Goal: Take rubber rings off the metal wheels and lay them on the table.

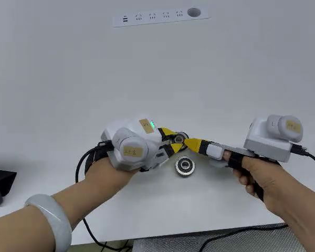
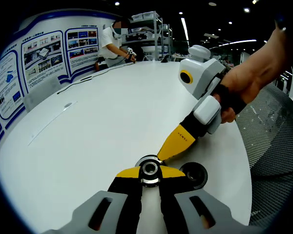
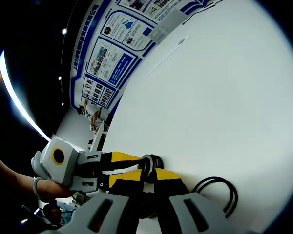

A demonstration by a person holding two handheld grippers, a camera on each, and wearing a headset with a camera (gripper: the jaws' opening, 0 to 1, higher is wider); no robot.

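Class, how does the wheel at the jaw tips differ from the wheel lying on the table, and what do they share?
The held wheel is clamped by the left hand-held gripper, rim nipped by the right hand-held gripper; neither touches the loose wheel. The loose wheel lies flat on the table, nearer the person than the held wheel. Both: dark rim, metal hub.

White table (image 1: 147,79) is bare and bright. Power strip (image 1: 160,16) lies at its far edge. Beyond the table stand a poster wall (image 2: 44,48) and shelving (image 2: 151,27); ceiling lights (image 2: 184,27) hang above.
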